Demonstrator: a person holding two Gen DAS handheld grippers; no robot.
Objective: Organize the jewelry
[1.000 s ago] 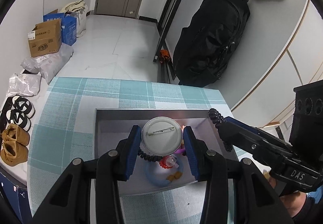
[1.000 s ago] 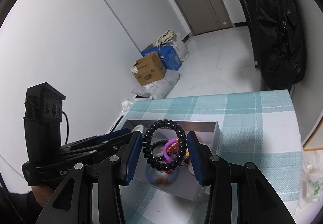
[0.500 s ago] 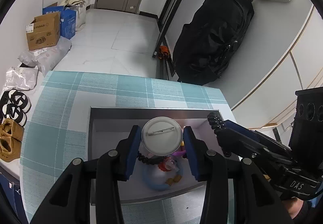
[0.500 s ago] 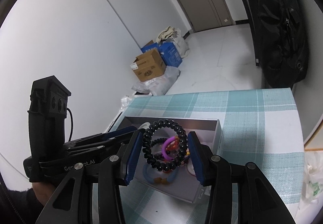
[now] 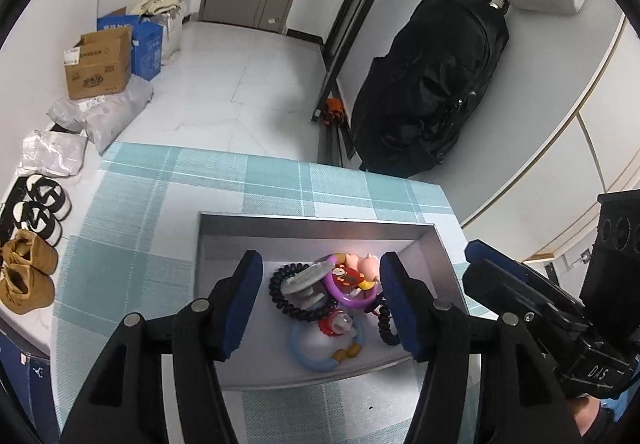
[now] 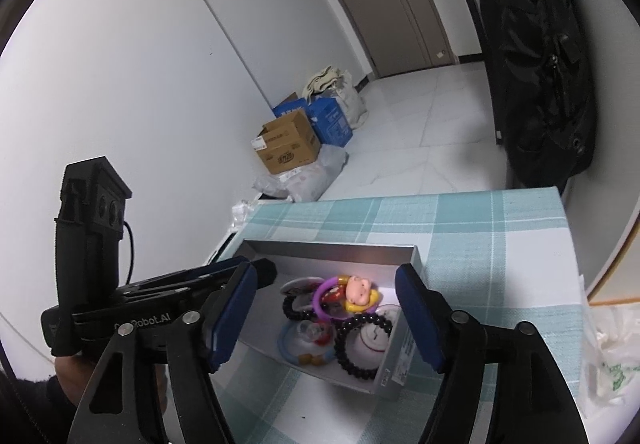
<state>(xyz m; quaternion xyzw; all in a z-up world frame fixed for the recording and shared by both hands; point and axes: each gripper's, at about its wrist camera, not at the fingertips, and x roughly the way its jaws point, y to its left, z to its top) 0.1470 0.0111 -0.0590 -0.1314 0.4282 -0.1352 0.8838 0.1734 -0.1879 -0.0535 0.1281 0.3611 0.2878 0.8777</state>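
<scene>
Silver tray (image 5: 224, 240) of jewelry (image 5: 332, 296) lies below both spread, empty tools.

Even, bright indoor light; strong fisheye bending and black vignette at frame corners; a warm glare inside the shallow grey metal tray (image 5: 320, 232).

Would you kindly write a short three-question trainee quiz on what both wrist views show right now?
1. True or false: the left gripper holds the badge.
2. Where does the black bead bracelet lie? A) on the tablecloth B) in the tray C) in the right gripper
3. Fill in: the pig charm sits on the ____ ring.

Key: 1 false; 2 B; 3 purple.
</scene>
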